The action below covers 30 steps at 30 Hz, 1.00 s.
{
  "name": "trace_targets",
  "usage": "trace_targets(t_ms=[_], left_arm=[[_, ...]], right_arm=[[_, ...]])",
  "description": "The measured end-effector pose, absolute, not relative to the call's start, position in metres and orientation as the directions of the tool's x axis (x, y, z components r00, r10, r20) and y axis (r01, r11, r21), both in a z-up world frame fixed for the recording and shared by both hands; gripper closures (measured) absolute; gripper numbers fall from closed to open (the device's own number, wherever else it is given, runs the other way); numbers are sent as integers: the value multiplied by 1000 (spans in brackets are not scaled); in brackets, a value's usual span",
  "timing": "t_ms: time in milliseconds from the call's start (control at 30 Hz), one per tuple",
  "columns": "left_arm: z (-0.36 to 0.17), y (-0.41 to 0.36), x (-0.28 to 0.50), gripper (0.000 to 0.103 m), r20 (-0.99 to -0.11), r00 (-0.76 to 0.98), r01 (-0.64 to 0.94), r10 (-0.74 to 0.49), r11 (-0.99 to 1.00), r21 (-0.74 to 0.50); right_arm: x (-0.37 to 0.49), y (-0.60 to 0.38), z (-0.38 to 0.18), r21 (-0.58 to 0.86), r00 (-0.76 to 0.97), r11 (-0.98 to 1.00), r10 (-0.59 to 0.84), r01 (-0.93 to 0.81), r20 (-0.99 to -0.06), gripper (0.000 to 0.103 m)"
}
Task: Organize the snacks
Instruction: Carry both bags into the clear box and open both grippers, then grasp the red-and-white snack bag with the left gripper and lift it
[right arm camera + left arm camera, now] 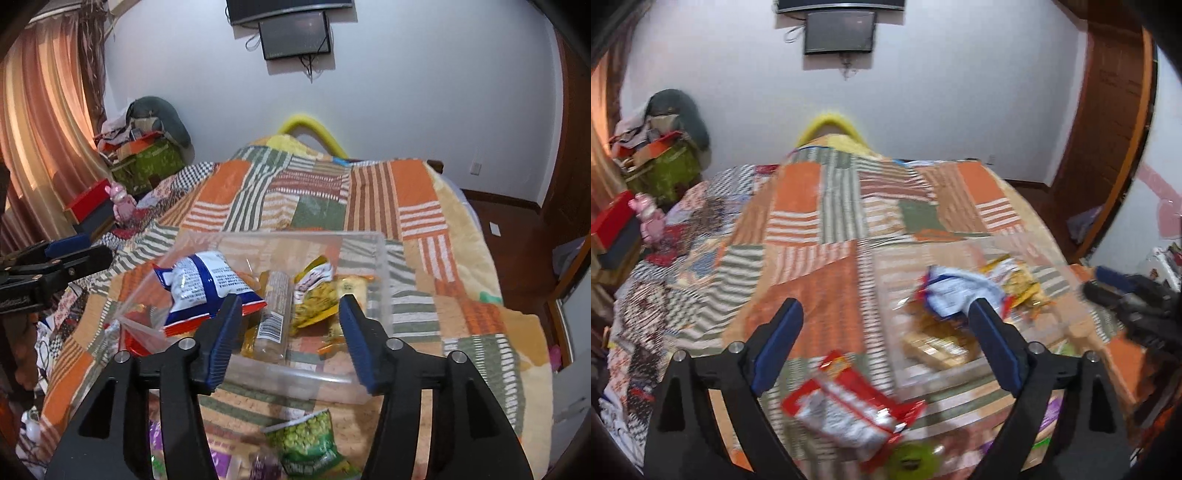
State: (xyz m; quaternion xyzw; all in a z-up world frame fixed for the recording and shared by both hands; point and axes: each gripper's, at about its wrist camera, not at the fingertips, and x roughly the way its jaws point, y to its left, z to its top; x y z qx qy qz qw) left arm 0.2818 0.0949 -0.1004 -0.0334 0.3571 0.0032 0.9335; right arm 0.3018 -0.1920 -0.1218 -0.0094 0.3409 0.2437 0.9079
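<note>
Right wrist: tongs (290, 314) parted, empty

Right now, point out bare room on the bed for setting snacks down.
Free: the quilt beyond the clear bin, and the strip along its right wall. Crowded: inside the bin around the blue-white bag, and the near edge by the green pea packet.

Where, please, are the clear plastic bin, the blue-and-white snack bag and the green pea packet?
clear plastic bin (380, 273): right wrist view, right wall.
blue-and-white snack bag (201, 282): right wrist view, printed face.
green pea packet (310, 441): right wrist view, front.
</note>
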Motion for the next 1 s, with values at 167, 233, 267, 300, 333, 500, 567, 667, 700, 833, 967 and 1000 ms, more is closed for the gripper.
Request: trace_targets(t_ms=[167,233,267,300,333,500,567,667,700,833,967,1000], left_arm=[[-128,127,270,9,-729,684,-95,31,994,-47],[-141,134,266,9,-747,663,-111,49,993,-34],[-147,137,265,9,-756,652,-118,53,992,-33],[-155,140,264,9,-768,639,-124,50,992,-38],[-161,143,264,9,-777,628,-129,46,991,-45],[-190,145,273,9,-821,571,-135,3,987,-90],[-200,143,279,9,-833,553,-132,-14,986,-105],[-213,140,287,9,-846,532,-135,-27,984,-116],[-217,139,288,9,-849,527,-137,-26,984,-115],[-224,135,290,7,-850,527,-130,-17,987,-100],[-223,136,283,7,-844,537,-104,-2,992,-68],[-223,138,279,7,-844,537,-101,1,993,-63]], right_arm=[[288,-206,-120,130,659,887,420,-443,-623,46],[283,-209,-122,114,662,893,404,-436,-631,44],[280,-212,-125,104,662,896,393,-432,-638,44],[278,-214,-127,97,660,898,385,-429,-645,44],[276,-215,-130,91,657,900,377,-426,-653,44],[272,-225,-150,95,618,910,347,-403,-705,43],[269,-228,-158,102,602,915,338,-391,-724,43],[265,-233,-167,122,577,916,340,-382,-743,43],[265,-233,-170,126,572,916,340,-381,-746,43],[264,-230,-177,134,550,913,343,-385,-761,43],[267,-225,-182,144,527,906,355,-398,-772,43],[268,-223,-183,145,523,904,356,-402,-774,43]])
